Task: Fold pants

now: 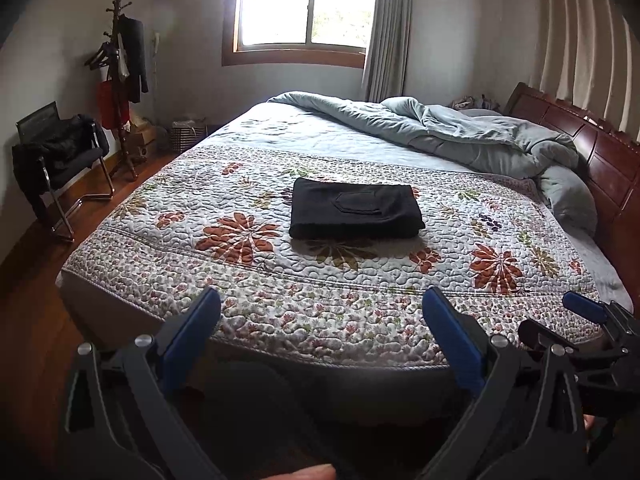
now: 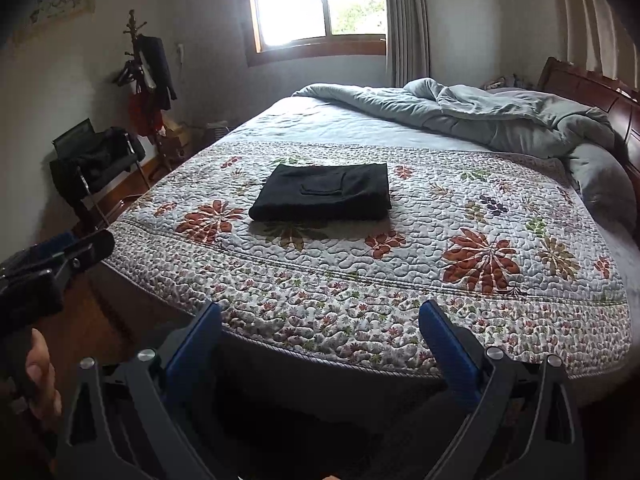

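Black pants [image 1: 354, 209] [image 2: 326, 192] lie folded into a flat rectangle on the floral quilt [image 1: 280, 272] [image 2: 400, 280], a back pocket facing up. My left gripper [image 1: 322, 304] hangs open off the bed's near edge, well short of the pants, with nothing between its blue-padded fingers. My right gripper [image 2: 320, 316] is also open and empty, held back from the bed's near edge. In the left wrist view the right gripper [image 1: 560, 318] shows at the right edge. The left gripper [image 2: 76, 246] appears at the left of the right wrist view, with a hand [image 2: 40, 380] below it.
A rumpled grey duvet [image 1: 460, 132] [image 2: 500, 116] is piled by the wooden headboard [image 1: 580, 136]. On the floor to the left stand a chair [image 1: 60, 152] with dark clothes and a coat rack [image 1: 120, 80]. A window [image 1: 304, 4] is on the far wall.
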